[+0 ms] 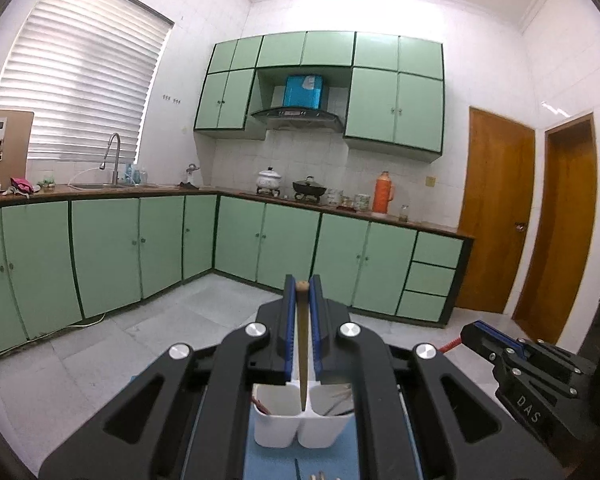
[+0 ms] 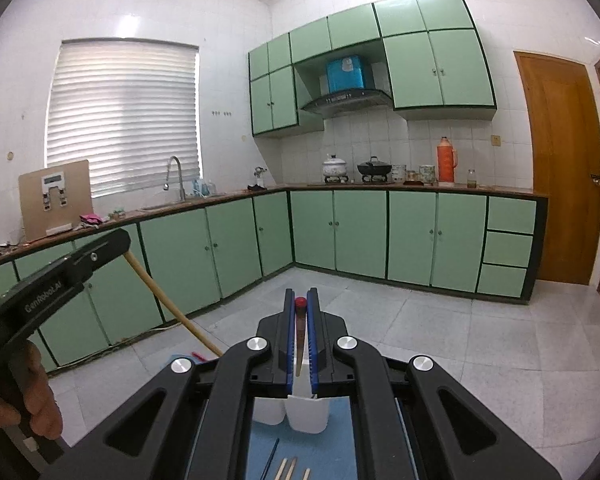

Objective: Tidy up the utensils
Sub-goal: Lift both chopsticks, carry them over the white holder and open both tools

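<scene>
My left gripper (image 1: pixel 302 286) is shut on a wooden chopstick (image 1: pixel 302 344) that hangs point down over the white two-compartment holder (image 1: pixel 300 424). The left compartment holds a red utensil; the right holds thin utensils. My right gripper (image 2: pixel 300 300) is shut on a red-tipped chopstick (image 2: pixel 299 336) above the white holder (image 2: pixel 292 414). The left gripper with its wooden chopstick (image 2: pixel 168 304) shows at the left of the right wrist view. The right gripper body (image 1: pixel 512 354) shows at the lower right of the left wrist view.
A blue mat (image 2: pixel 324 452) under the holder carries several loose chopsticks (image 2: pixel 286 468) and a thin dark stick (image 2: pixel 271 458). Green cabinets (image 1: pixel 284 248), a counter with pots and an orange thermos (image 1: pixel 382 192), grey tiled floor and wooden doors (image 1: pixel 496 208) lie beyond.
</scene>
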The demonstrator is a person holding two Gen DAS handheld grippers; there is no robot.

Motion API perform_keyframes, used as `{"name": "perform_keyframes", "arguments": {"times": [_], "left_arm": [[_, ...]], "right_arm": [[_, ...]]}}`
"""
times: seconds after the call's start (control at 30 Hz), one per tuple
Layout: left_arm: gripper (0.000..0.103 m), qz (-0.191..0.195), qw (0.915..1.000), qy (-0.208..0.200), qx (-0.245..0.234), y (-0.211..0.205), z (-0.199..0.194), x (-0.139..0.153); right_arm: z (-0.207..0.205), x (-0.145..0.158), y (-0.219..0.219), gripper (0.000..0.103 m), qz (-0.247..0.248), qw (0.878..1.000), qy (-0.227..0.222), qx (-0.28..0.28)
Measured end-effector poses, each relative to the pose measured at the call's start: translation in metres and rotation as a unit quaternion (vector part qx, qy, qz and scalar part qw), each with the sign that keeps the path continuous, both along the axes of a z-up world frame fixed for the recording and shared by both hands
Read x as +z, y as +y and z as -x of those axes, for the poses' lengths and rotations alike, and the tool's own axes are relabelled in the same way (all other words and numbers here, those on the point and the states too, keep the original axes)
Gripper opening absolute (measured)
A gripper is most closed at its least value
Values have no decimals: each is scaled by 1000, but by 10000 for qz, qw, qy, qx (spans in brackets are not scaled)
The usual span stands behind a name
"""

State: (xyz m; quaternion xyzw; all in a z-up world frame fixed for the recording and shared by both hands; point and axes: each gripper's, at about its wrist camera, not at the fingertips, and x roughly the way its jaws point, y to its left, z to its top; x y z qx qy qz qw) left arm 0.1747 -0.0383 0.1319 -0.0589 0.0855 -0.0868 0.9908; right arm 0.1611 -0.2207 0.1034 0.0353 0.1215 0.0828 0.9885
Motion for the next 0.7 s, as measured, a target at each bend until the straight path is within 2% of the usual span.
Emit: {"name": "perform_keyframes", "arguments": {"times": [0.3,0.57,0.7], "left_arm": [[6,-180,9989,419,136,-10,-72,-45],[7,-221,9950,966,92,-1,-102,-81],[22,-217,9947,990,151,8,-95,-86]], "right_arm": [[-63,-41,17,5,237,9982,554,25],[-84,-72,30,6,401,9952,880,179],[-79,-75,28,8,358,9959,826,136]]}}
